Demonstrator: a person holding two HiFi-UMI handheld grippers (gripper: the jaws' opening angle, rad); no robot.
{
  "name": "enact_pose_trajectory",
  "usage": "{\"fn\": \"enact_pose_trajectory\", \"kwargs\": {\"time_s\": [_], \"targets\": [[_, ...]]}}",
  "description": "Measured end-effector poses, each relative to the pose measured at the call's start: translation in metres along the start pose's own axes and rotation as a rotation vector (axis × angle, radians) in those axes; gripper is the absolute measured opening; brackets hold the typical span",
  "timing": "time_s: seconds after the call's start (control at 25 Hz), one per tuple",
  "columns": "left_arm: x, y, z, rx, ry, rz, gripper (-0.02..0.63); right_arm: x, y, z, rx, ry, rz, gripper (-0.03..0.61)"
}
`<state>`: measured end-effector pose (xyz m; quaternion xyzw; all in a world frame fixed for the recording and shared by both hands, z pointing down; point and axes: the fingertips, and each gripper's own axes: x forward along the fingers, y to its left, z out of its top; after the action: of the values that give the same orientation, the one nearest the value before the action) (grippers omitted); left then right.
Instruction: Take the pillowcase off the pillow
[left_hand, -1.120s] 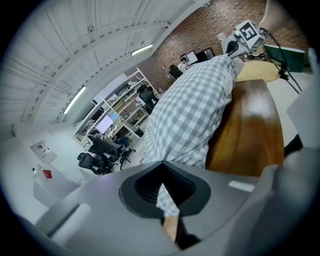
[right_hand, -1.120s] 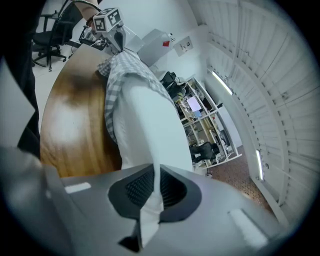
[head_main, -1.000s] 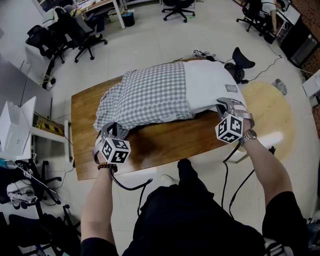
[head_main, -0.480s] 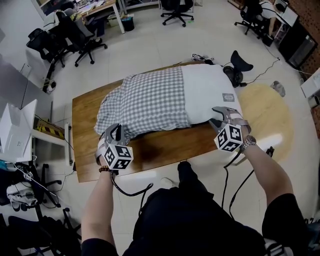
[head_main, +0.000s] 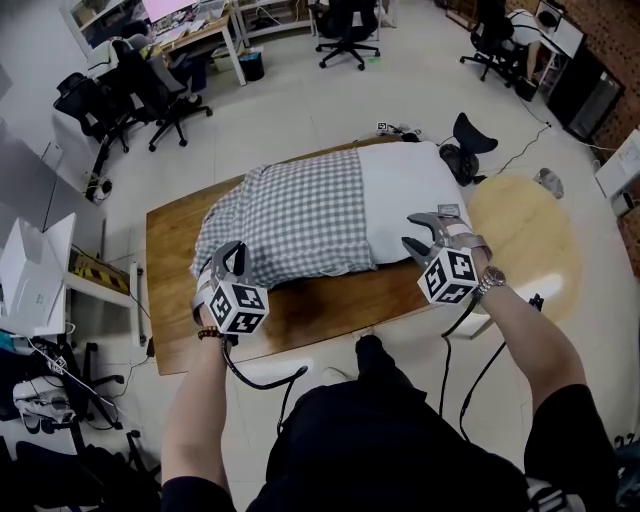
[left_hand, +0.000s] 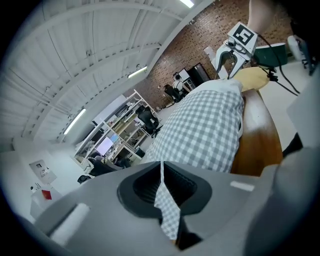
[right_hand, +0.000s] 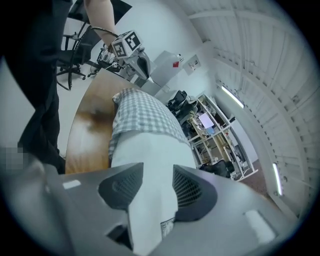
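Right gripper (head_main: 416, 230) has released the white fabric pillow (right_hand: 145, 150) between its jaws; left gripper (left_hand: 161, 172), clear only in its own view, pinches grey-checked cloth pillowcase (left_hand: 205, 130)

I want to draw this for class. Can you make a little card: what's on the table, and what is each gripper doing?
Pillow: white, one end bare
Pillowcase: grey checked, covers the rest of it
Table: wooden, under both
Left gripper: shut on a fold of checked cloth
Right gripper: jaws apart, bare white end between them

Pillowcase (head_main: 300, 215) hides much of the pillow (head_main: 405, 190) (label (right_hand: 167, 227) seemingly unreadable).
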<state>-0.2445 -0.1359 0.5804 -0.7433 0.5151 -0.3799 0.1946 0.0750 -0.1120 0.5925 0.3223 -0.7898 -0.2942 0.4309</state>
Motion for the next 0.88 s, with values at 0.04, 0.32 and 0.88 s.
{"fn": "enact_pose_trajectory", "kwargs": {"time_s": [0.04, 0.32, 0.88], "targets": [[-0.001, 0.0, 0.005, 0.003, -0.004, 0.0, 0.023, -0.002, -0.005, 0.002, 0.004, -0.005, -0.003, 0.184], [-0.001, 0.005, 0.037, 0.042, -0.039, -0.022, 0.023, -0.004, -0.035, 0.013, 0.055, -0.03, 0.012, 0.184], [0.051, 0.041, 0.099, 0.076, -0.062, -0.069, 0.039, 0.042, -0.112, 0.013, 0.115, -0.062, 0.056, 0.186]]}}
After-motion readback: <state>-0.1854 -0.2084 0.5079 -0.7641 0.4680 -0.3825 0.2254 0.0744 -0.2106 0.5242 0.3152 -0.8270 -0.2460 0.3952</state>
